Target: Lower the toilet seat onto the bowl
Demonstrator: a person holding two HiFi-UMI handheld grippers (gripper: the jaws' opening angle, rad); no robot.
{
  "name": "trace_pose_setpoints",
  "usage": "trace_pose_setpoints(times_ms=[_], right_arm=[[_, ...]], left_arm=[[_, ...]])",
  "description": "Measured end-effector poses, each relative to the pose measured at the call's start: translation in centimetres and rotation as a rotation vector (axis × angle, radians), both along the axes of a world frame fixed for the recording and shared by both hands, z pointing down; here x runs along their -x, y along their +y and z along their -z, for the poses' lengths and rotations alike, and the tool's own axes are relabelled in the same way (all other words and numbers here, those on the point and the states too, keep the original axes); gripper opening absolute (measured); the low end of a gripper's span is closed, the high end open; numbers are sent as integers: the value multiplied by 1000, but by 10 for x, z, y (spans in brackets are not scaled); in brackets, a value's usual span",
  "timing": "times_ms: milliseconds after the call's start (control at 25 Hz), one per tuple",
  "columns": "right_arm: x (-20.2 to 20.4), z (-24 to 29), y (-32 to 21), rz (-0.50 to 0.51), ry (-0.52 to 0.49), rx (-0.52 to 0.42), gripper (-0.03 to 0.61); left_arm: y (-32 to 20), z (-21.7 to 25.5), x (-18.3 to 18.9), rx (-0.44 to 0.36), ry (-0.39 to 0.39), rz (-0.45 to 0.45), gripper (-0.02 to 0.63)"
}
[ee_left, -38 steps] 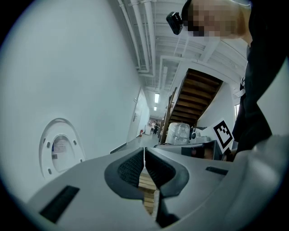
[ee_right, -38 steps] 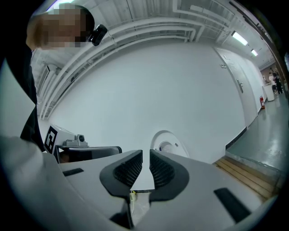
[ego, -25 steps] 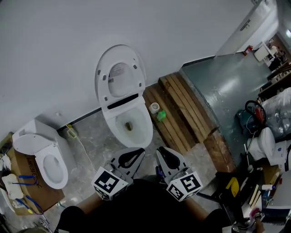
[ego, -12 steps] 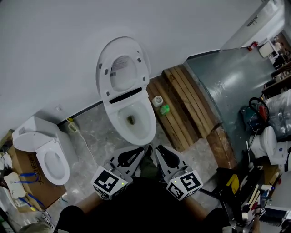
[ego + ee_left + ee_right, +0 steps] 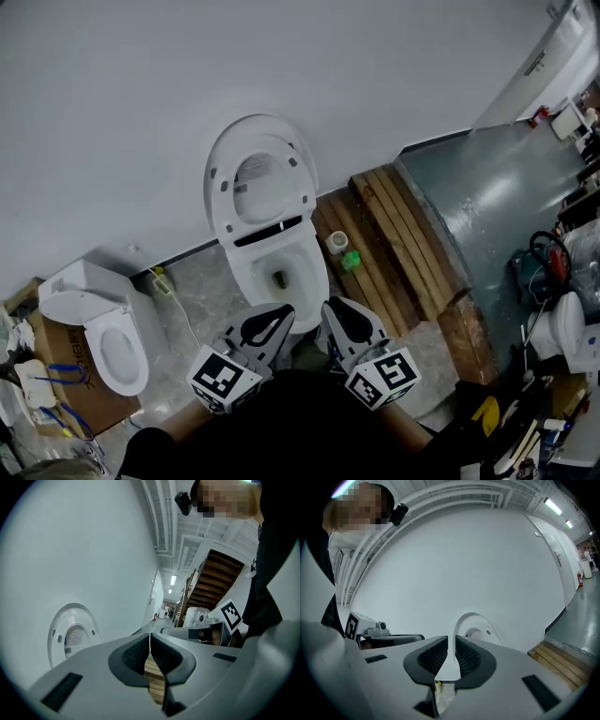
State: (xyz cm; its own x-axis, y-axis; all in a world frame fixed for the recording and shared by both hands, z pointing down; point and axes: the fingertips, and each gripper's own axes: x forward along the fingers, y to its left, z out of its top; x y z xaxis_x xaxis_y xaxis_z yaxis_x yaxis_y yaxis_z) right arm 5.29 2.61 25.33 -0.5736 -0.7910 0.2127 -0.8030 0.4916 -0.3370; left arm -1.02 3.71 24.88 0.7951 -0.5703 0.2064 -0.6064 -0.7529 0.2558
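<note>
White plastic toilet seat stood raised against the wall, directly behind the bowl, not yet lowered. Left gripper and right gripper hung just before the bowl, jaws pressed together and empty, probably to nudge the seat's top edge forward.

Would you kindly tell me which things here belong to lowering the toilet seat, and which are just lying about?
Job: raised toilet seat, bowl, left claw, right claw (both shut, empty).
Lying about: second toilet, wooden planks, tape roll, green object, cardboard box.

seat upright behind bowl, planks right
</note>
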Motion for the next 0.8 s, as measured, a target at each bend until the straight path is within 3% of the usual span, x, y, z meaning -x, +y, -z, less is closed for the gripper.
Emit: trace_pose_setpoints(times_ms=[400, 640, 800], right_arm=[[-44, -12, -87, 101, -55, 56, 69], [-55, -12, -119, 159, -75, 66, 69], [-58, -12, -132, 184, -106, 80, 69]], left_arm=[[-79, -1, -43, -6, -18, 119, 21], [-107, -1, -50, -10, -29, 186, 21], [-121, -1, -47, -47, -98, 243, 21]])
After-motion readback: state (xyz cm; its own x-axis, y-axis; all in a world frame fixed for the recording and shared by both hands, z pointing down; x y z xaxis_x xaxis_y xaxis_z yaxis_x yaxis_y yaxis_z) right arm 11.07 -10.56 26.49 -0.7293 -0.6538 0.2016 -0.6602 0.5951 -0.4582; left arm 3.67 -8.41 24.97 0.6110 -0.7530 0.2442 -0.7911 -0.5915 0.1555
